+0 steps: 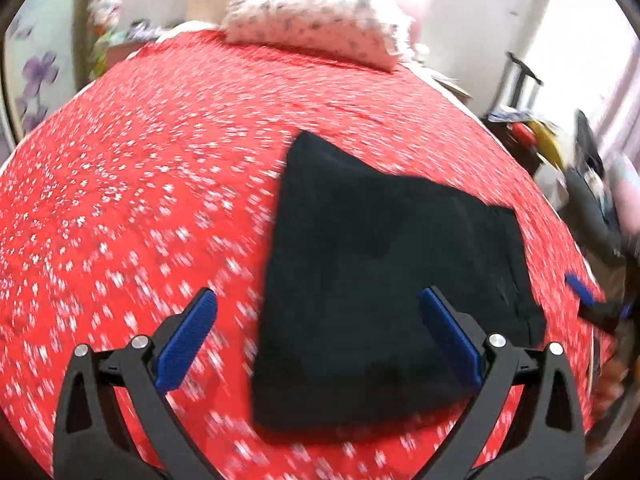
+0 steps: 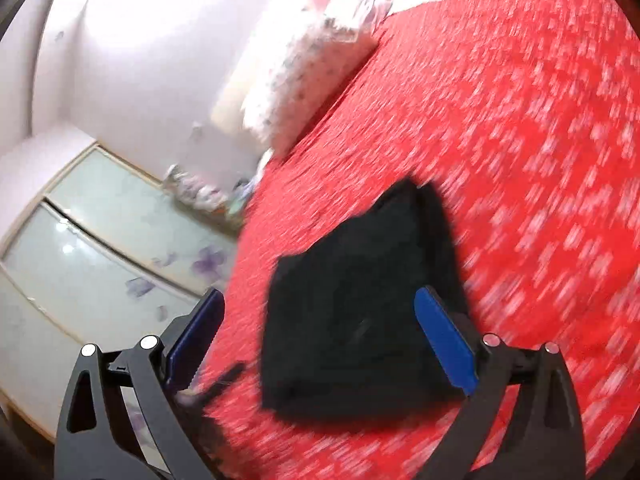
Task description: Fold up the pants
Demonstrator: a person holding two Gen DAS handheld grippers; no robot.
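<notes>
The black pants [image 1: 384, 264] lie folded into a compact block on the red bedspread [image 1: 140, 168] with small white flowers. My left gripper [image 1: 318, 300] hangs above the block's near left edge, jaws wide open, nothing between its blue pads. In the right wrist view the same folded pants [image 2: 356, 304] rest flat on the bed. My right gripper [image 2: 320, 300] hovers over them, wide open, and holds nothing. Its blue fingertip [image 1: 580, 290] shows at the right rim of the left wrist view. Both pictures are blurred by motion.
A white flowered pillow [image 1: 316, 28] lies at the head of the bed. A cluttered side table [image 1: 532, 136] stands past the bed's right edge. A glass wardrobe door with purple flowers [image 2: 108, 256] lines the far side, seen also as the door [image 1: 36, 76].
</notes>
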